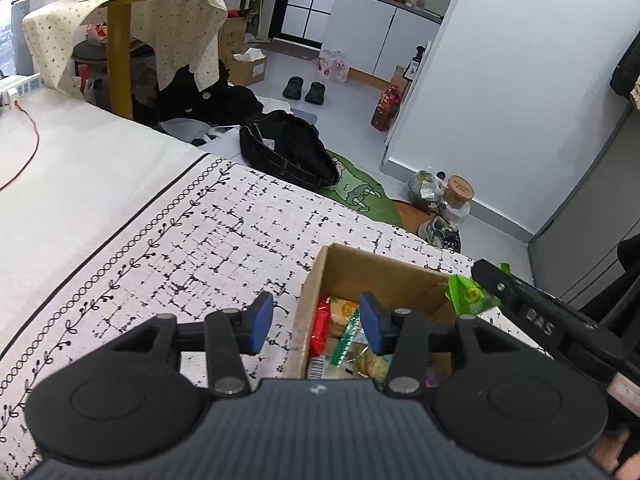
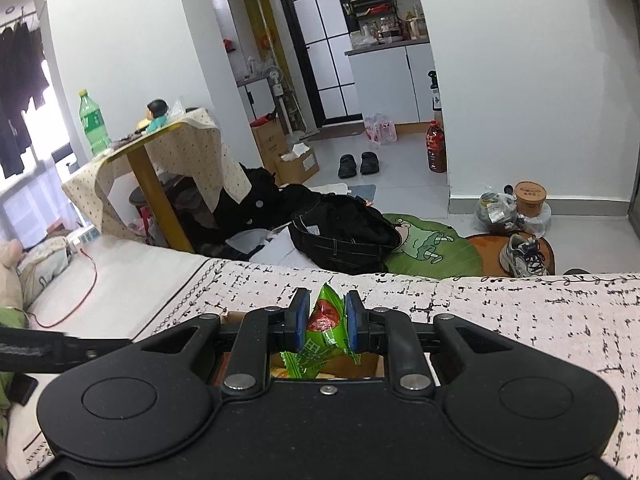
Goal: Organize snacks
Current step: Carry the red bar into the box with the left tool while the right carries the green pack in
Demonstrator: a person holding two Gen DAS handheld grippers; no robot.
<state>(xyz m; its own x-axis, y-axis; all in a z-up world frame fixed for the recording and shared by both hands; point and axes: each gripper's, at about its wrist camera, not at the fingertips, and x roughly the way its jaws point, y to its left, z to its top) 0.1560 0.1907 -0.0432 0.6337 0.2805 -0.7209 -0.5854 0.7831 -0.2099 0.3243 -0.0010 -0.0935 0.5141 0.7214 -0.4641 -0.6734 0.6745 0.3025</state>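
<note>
Right claw [image 2: 326,322] is clenched on a green snack packet [image 2: 325,320], pads pinching it mid-body, packet hanging just above the cardboard box [image 1: 384,276]. From the left wrist view the same packet sits at the box's far right corner, over the rim, not yet inside.

Left claw [image 1: 316,326] is released, nothing between the pads; it straddles the box's left wall, one pad over the bedspread [image 1: 180,240], the other over the contents. No earlier view to compare, so I can't say more than that.

Box already holds several packets: a red one [image 1: 320,328], a pale biscuit-type pack [image 1: 340,312], more underneath, labels unreadable.

Step, my read: drop-off of the green packet. Next move calls for carrying it inward past the right rim, lowering into the free pocket at the back, then letting go.

Clearance:
- Box is on the bed, soft base, walls may flex if bumped.
- Box sits near the bed's foot edge; floor clutter beyond.
- Two claws are close over one small opening. Left should back off toward the open bedspread on its side, plenty of room there.
</note>
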